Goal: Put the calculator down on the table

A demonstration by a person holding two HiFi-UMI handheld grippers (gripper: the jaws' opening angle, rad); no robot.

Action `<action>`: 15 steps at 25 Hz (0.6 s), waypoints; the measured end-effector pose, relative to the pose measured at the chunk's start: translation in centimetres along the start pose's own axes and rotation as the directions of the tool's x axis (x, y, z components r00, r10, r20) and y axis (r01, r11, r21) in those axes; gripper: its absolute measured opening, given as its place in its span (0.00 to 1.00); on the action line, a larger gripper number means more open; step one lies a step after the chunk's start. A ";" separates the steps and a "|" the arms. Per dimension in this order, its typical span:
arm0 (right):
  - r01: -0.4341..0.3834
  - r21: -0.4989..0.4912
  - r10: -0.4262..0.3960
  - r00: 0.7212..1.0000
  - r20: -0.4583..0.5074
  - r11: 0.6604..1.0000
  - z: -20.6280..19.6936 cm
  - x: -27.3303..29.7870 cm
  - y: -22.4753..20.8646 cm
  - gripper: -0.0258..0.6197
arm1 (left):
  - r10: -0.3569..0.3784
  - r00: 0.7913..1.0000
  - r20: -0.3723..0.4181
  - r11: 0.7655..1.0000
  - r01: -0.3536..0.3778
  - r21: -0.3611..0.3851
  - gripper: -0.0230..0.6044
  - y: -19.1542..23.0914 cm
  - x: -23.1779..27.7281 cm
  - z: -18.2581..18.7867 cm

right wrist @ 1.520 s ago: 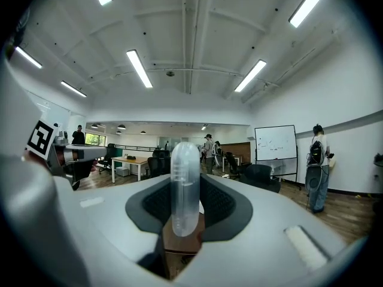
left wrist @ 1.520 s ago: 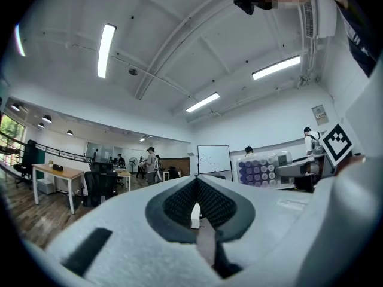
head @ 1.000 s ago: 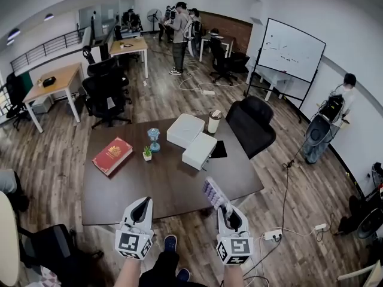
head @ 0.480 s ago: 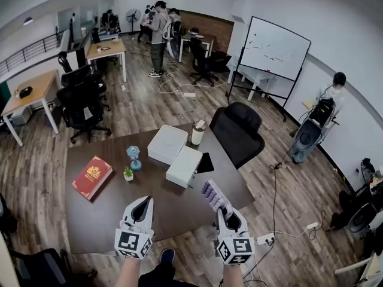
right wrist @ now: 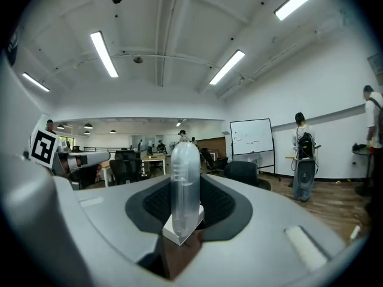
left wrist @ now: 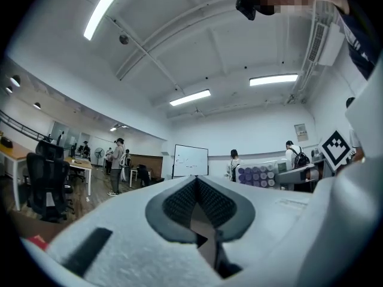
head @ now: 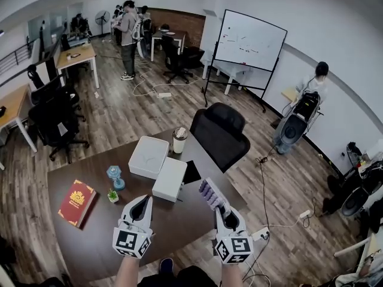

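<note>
My right gripper is shut on the near end of a white calculator with purple keys, which sticks out forward and slightly left above the near right part of the dark brown table. In the right gripper view the calculator stands edge-on, clamped between the pads. My left gripper hovers over the table's near middle, shut with nothing in it. In the left gripper view its jaws meet at the tip, and the calculator's keys show to the right.
On the table lie a red book, a tiny potted plant, a blue ornament, two white boxes, a cup and a black pad. A black chair stands behind. People stand farther off.
Both grippers have advanced from before the table's near edge to over its surface. The table has slid left and nearer in the head view. The calculator stays clamped in the right gripper.
</note>
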State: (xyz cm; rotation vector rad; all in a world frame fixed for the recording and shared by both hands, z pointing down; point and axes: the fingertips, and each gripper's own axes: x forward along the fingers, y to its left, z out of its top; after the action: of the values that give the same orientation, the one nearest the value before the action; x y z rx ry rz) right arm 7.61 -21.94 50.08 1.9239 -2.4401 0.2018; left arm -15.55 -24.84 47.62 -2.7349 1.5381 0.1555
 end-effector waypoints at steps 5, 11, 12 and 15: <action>0.035 0.001 -0.035 0.999 -0.005 0.999 0.1 1.8 -2.0 0.22 | -0.046 0.999 -0.012 0.999 0.046 -0.004 0.03 -0.2 4.0 -0.6; 0.048 0.012 -0.048 0.999 -0.008 0.999 0.1 4.9 -4.8 0.22 | -0.029 1.000 -0.001 1.000 0.029 0.008 0.03 0.4 7.9 -0.7; 0.044 0.011 -0.043 0.999 -0.009 0.999 0.2 5.5 -5.2 0.22 | -0.014 1.000 0.004 1.000 0.014 0.011 0.03 0.7 8.5 -0.6; 0.026 0.012 -0.025 1.000 -0.003 1.000 0.8 7.0 -6.6 0.22 | -0.008 1.000 0.007 1.000 0.008 0.018 0.03 0.6 10.6 -0.5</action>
State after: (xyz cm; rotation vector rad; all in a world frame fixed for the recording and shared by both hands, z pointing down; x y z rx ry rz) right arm 12.40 -30.35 50.57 1.9572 -2.4171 0.2186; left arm -10.51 -34.20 47.24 -2.7232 1.5189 0.1506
